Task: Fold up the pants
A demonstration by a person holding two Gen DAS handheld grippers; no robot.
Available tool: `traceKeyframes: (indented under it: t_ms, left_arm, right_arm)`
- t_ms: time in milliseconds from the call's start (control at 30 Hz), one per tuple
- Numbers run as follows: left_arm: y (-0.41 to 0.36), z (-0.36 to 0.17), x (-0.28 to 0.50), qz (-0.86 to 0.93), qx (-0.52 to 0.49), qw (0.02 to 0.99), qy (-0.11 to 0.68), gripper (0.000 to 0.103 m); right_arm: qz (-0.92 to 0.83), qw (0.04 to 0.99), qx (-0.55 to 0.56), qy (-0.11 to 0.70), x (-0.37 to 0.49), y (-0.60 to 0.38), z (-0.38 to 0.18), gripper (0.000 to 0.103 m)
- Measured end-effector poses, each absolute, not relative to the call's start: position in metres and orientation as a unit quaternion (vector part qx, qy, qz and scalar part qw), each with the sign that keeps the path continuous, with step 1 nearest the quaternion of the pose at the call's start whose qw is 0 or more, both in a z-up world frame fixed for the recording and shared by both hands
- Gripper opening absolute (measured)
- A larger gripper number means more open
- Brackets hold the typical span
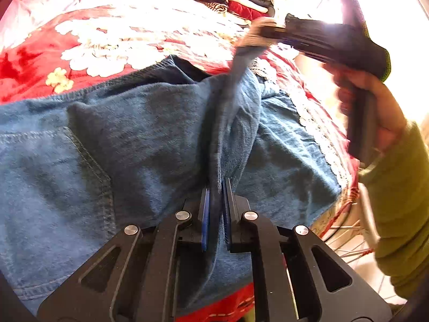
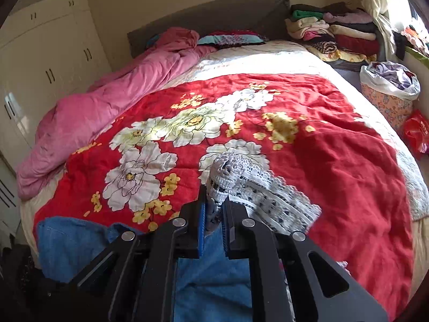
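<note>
My left tool (image 1: 215,187) is clamped on a fold of the blue denim pants (image 1: 120,139), which lie at the near edge of the red flowered bedspread (image 2: 335,147). My right tool (image 2: 214,204) is clamped on their white lace hem (image 2: 254,187). I should carry this hem evenly across the pants, keeping the cloth tight.

Left gripper (image 1: 215,187) jaws clamped, right gripper (image 2: 214,201) jaws clamped, raised

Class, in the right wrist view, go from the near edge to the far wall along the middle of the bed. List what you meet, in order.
right gripper → lace trim of the jeans → red floral bedspread → pillow → grey headboard
</note>
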State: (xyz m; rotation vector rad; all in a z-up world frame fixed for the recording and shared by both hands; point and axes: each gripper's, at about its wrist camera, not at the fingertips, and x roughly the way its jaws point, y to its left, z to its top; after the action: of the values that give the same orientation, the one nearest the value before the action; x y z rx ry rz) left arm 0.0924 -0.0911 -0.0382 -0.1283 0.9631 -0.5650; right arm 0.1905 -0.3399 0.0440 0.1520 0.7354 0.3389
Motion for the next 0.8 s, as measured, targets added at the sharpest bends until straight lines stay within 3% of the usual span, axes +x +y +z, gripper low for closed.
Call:
traceKeyframes:
  t_ms: [433,800]
  left_arm:
    - [-0.072,-0.007,0.066,-0.273,-0.017,0.867,0.417,0.0]
    - [-0.094,-0.018,0.05,-0.283,0.04,0.861,0.422,0.0]
  right_arm:
    - [0.135,0.896,0.178,0.384,0.058,-0.424,0.045,0.009]
    - [0.109,0.854,0.238,0.45,0.009,-0.446,-0.024,0.012]
